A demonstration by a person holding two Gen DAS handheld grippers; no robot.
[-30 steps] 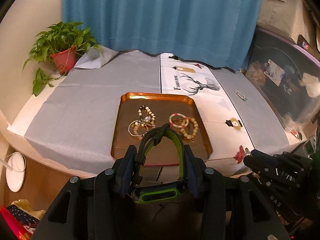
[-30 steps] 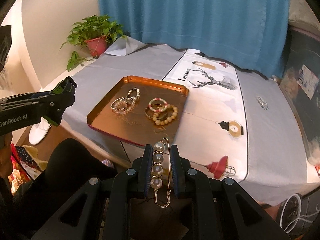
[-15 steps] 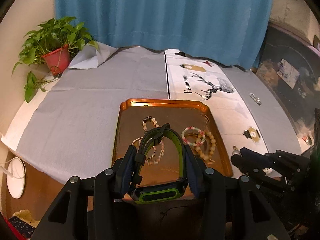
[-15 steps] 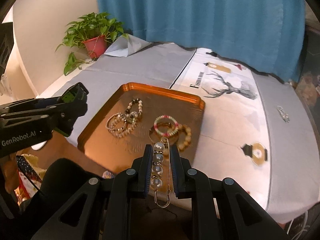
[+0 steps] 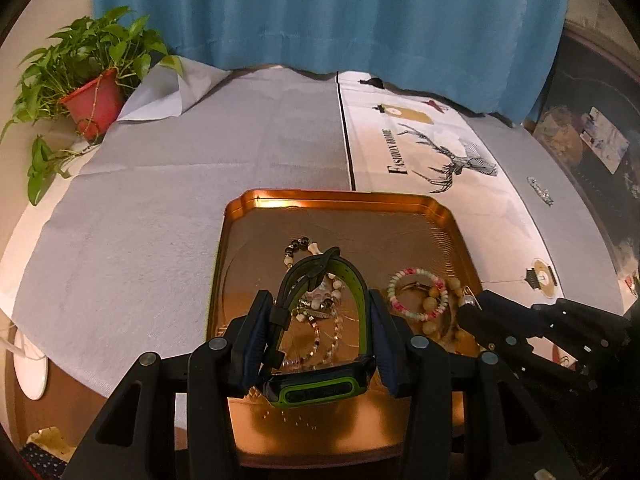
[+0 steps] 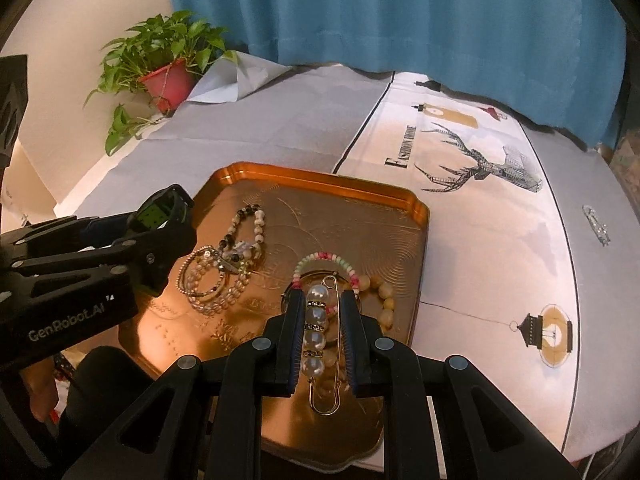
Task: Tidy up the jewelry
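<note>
**Watch and pearl pin carried over the tray**

The left hand-held gripper [image 5: 320, 332] is clamped across the strap loop of a black-and-green rubber sports watch [image 5: 320, 360], springy and light, so the strap sides suit its pads. The right hand-held gripper [image 6: 322, 316] pinches a gold safety-pin brooch strung with pearls [image 6: 316, 332]: slippery, thin wire, best held by the bead row. Both hang above the copper-coloured metal tray [image 6: 320, 178], beaded bracelets [image 6: 224, 264] ahead. Only the right view shows the brooch whole; only the left shows the watch face.
</note>
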